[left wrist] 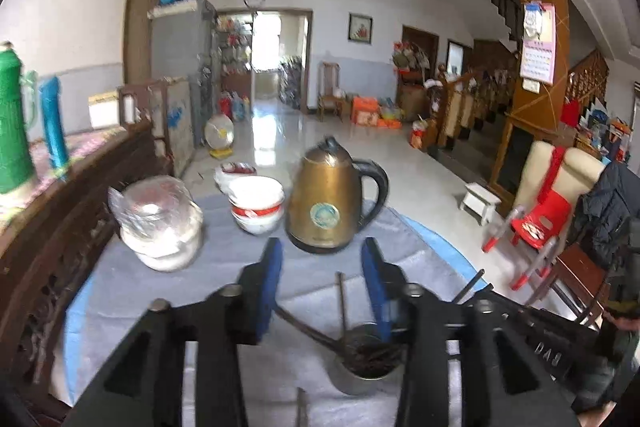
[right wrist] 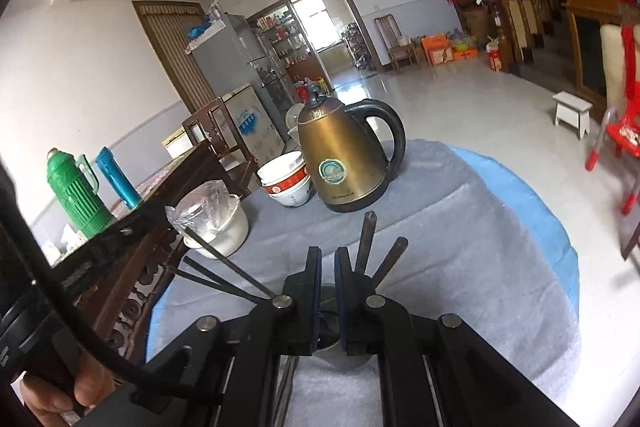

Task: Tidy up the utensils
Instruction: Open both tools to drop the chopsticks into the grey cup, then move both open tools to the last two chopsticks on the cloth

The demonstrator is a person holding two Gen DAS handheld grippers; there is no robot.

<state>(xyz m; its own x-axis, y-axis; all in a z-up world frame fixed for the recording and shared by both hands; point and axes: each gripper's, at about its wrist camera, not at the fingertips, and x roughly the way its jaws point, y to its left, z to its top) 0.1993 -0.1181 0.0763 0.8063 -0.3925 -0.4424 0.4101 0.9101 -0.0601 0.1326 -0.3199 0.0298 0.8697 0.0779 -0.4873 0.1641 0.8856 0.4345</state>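
1. On the grey cloth of the table (left wrist: 132, 291): a metal cup (left wrist: 362, 367) holding dark chopsticks (right wrist: 366, 241) and a ladle-like utensil (left wrist: 304, 327), handles splayed outward.
2. Left hand-held gripper (left wrist: 322, 269): jaws wide apart, nothing between them, poised above and just behind the cup.
3. Right hand-held gripper (right wrist: 328, 263): jaws drawn narrow, a slim gap left. The cup sits right under them. Cannot tell whether anything is pinched; two chopsticks rise just beside the right finger, not clearly inside the gap.
4. Further back: brass-coloured kettle (left wrist: 330, 199), stacked white bowls (left wrist: 256, 205), a plastic-covered white pot (left wrist: 162, 227). All stand apart from the cup.
5. One more stick (left wrist: 300, 407) lies flat on the cloth near the bottom edge of the left view; likely yet to be put away.
6. Risks, as judged:
   - Cup looks light and top-heavy with its load; a sideways nudge from either gripper could tip it and scatter the lot.
   - Splayed handles may snag on a finger as it lifts.
   - A thin stick could twist or slip from a narrow pinch.
   - Cloth may drag and shift the cup.
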